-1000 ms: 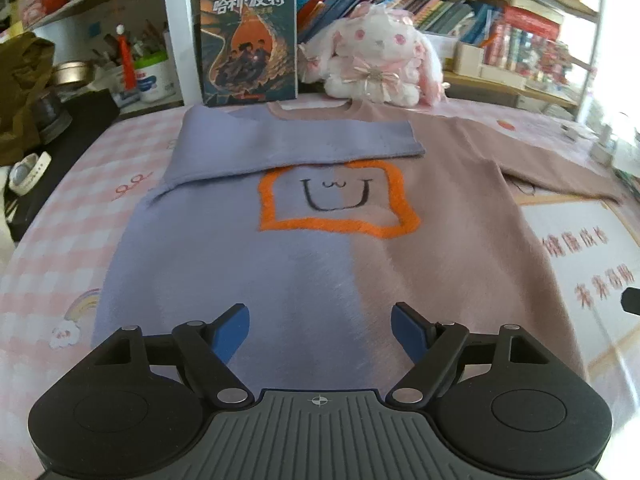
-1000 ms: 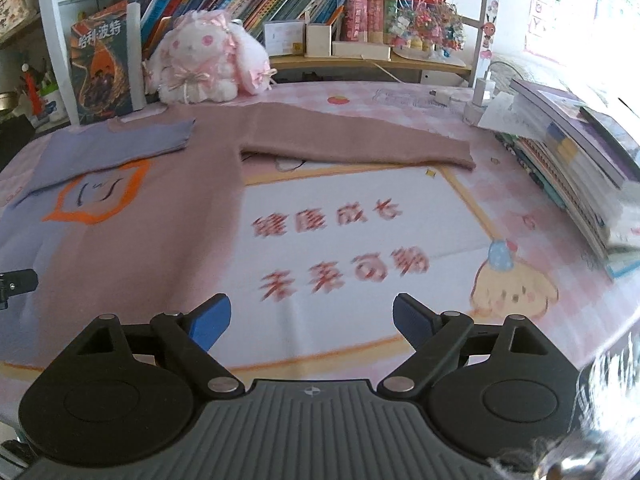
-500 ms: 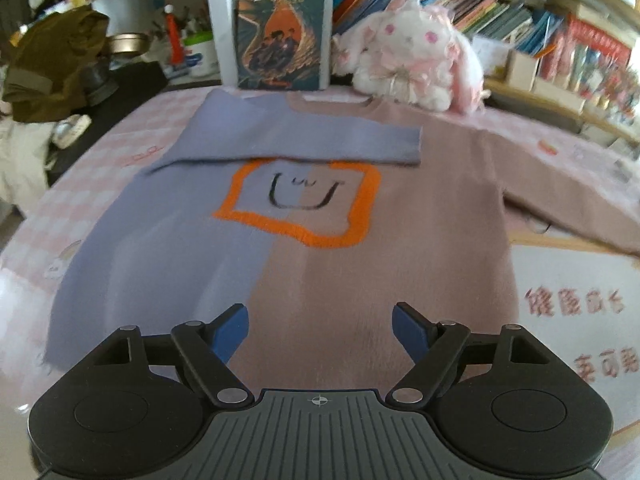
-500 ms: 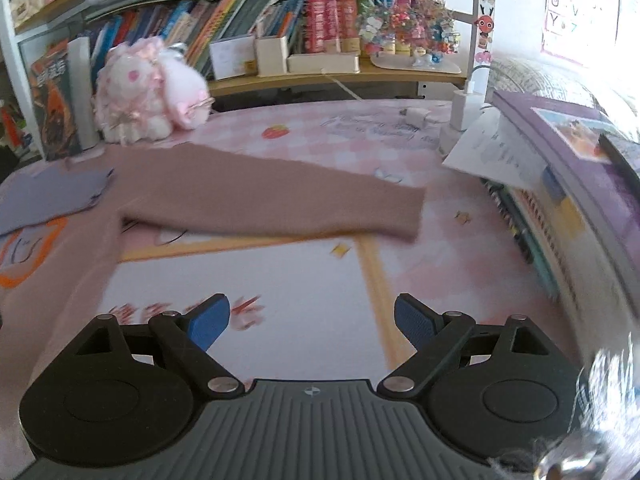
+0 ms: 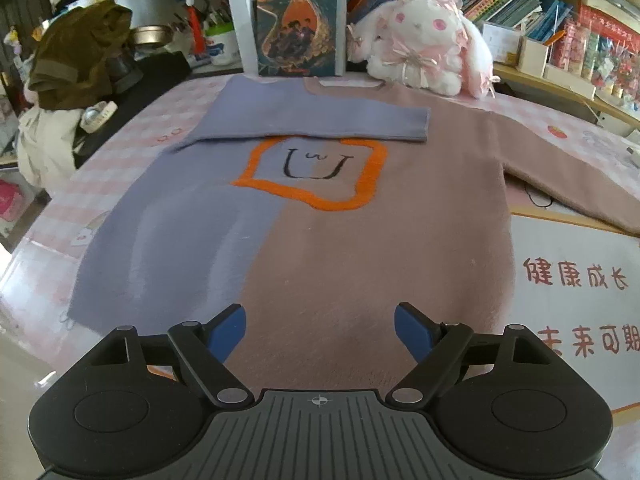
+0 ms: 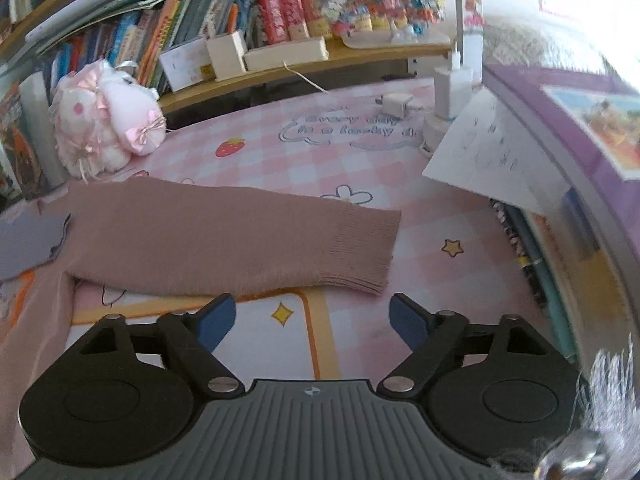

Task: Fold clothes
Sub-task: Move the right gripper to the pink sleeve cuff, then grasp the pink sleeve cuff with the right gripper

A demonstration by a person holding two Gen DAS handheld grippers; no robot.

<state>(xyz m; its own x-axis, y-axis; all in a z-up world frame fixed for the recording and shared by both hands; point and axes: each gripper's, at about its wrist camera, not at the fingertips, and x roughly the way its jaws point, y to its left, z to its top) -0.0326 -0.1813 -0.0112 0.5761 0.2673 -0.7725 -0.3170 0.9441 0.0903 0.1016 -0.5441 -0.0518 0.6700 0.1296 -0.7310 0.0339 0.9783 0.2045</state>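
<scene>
A two-tone sweater (image 5: 320, 216), lilac on the left and dusty pink on the right, lies flat on the table with an orange square and a drawn face on its chest. Its lilac sleeve (image 5: 320, 118) is folded across the chest. The pink sleeve (image 6: 224, 236) stretches straight out to the right, its ribbed cuff (image 6: 372, 252) just beyond my right gripper (image 6: 312, 316), which is open and empty. My left gripper (image 5: 320, 326) hovers open over the sweater's bottom hem, holding nothing.
A pink checked mat (image 6: 320, 148) covers the table. A plush rabbit (image 5: 424, 52) and an upright book (image 5: 300, 20) stand behind the collar. Stacked books (image 6: 568, 168) and loose paper (image 6: 480, 152) line the right edge, chargers (image 6: 452, 88) behind. Bags (image 5: 76, 60) sit at left.
My right gripper has swung right and forward, from over the printed mat to the pink sleeve's cuff. The left gripper shifted rightward along the hem. Both stayed open.
</scene>
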